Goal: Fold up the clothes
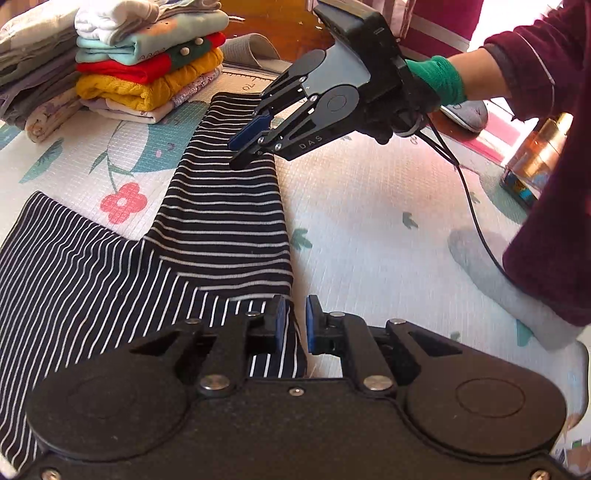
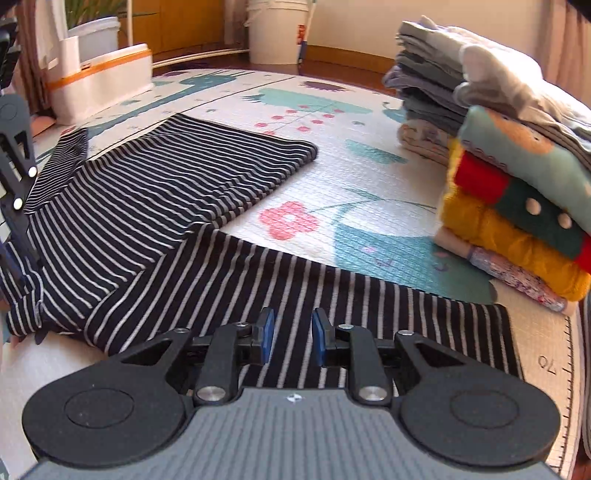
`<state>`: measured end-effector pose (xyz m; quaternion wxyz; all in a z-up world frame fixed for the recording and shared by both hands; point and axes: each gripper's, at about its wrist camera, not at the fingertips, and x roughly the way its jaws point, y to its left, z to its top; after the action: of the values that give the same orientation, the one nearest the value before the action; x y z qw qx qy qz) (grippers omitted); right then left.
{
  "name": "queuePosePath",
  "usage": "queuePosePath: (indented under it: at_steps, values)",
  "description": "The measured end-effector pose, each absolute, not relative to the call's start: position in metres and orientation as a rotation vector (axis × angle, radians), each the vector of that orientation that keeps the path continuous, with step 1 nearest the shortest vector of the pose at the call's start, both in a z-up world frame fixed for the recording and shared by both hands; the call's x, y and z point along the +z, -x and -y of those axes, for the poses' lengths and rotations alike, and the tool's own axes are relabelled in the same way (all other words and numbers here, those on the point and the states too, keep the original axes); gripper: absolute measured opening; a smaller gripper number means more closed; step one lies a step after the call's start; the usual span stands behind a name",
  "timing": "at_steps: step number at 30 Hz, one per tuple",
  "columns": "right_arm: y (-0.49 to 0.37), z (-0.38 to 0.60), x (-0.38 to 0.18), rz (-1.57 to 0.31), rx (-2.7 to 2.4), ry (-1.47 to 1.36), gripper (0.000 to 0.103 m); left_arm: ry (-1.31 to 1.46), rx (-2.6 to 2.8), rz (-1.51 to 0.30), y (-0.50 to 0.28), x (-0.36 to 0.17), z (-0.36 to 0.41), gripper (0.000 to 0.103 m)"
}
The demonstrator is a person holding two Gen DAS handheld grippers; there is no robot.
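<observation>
Black-and-white striped cloth, a long-sleeved top (image 1: 221, 221), lies spread flat on a printed play mat (image 1: 369, 206), with one sleeve folded back over the body so its stripes run crosswise to those beneath. In the left wrist view the left gripper (image 1: 295, 325) sits low at the near edge of the garment, its blue pads a small gap apart; the hem edge of the striped cloth runs up between them, but whether they pinch it I cannot tell. Further along the same folded edge the right gripper (image 1: 251, 144) comes down at a slant, held by a hand in a green cuff (image 1: 439, 79) and a dark red sleeve (image 1: 532, 55), a black cable (image 1: 469, 199) trailing from it; its blue-padded fingers stand apart, tips at the cloth. In the right wrist view that gripper's pads (image 2: 293, 336) are likewise parted over the striped fabric with nothing between them. Beside the garment, close to its far end, stands a stack of folded clothes (image 1: 147, 62): white, mint, red and green, mustard yellow, with a grey pile next to it. A grey-socked foot (image 1: 491, 273) rests on the mat to the right, near a gold-coloured tin (image 1: 539, 155). A white box with an orange band (image 2: 99, 81) and a white bucket (image 2: 277, 29) stand beyond the mat
</observation>
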<state>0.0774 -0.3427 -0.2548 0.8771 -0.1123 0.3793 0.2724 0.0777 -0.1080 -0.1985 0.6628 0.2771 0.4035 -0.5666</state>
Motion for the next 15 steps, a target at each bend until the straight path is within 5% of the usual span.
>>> queuePosePath:
  at_steps: [3, 15]
  values:
    - [-0.063, 0.311, -0.262, -0.818, 0.656, 0.296, 0.024, -0.661, -1.171, -0.943, -0.08, -0.192, 0.062, 0.02]
    - [-0.035, 0.215, -0.244, -0.776, 0.879, 0.451, 0.023, -0.488, -0.924, -1.055, -0.07, -0.221, -0.025, 0.02]
